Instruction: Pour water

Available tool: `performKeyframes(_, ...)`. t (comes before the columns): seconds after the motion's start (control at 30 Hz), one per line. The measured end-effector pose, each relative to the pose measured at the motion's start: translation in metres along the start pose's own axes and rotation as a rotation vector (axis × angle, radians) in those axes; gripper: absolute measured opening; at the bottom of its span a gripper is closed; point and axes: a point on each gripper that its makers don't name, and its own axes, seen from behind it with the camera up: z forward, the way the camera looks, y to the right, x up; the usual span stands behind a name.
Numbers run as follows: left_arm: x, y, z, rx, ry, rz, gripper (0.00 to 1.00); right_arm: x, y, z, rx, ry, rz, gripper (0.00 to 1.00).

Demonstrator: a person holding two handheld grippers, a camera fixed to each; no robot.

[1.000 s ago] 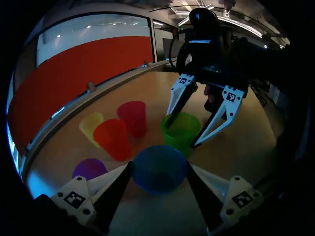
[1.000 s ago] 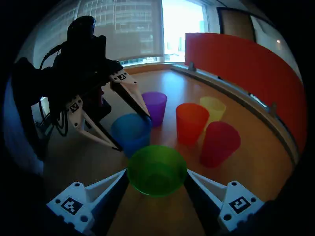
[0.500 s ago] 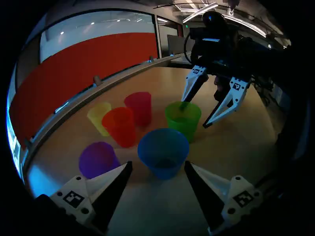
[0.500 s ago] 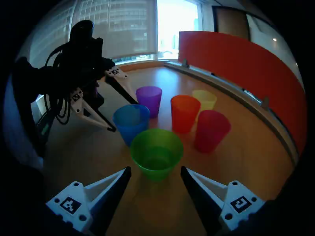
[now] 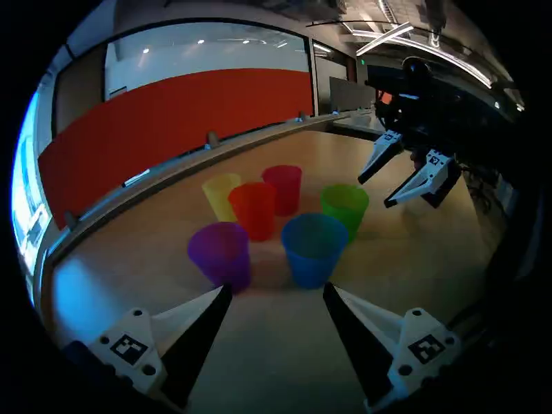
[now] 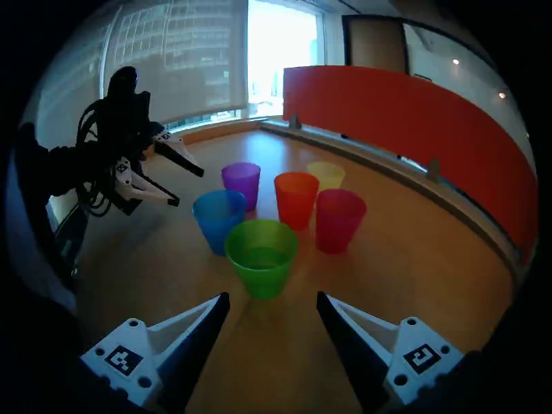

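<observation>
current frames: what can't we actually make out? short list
- Green cup, right gripper view: water level unclear; tinted wall, dim interior.
- Blue cup, left gripper view: contents unclear; low angle, tinted wall.
- Yellow cup, left gripper view: partly hidden behind the orange cup.
- Right gripper, left gripper view: body above the fingers lost in dark shadow.

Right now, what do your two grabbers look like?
Both the left gripper and right gripper have two white, pointed wedge fingers with black inner faces. Each finger carries a square black-and-white marker. Behind them sits a bulky black body with looping black cables.
</observation>
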Motion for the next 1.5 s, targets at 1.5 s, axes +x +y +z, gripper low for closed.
performKeyframes(1.5, 0.046, -0.092, -0.147, 0.609, 0.473, -0.208, 0.98, 0.115, 0.079, -0.150, -0.801, 0.575, 0.199, 0.98)
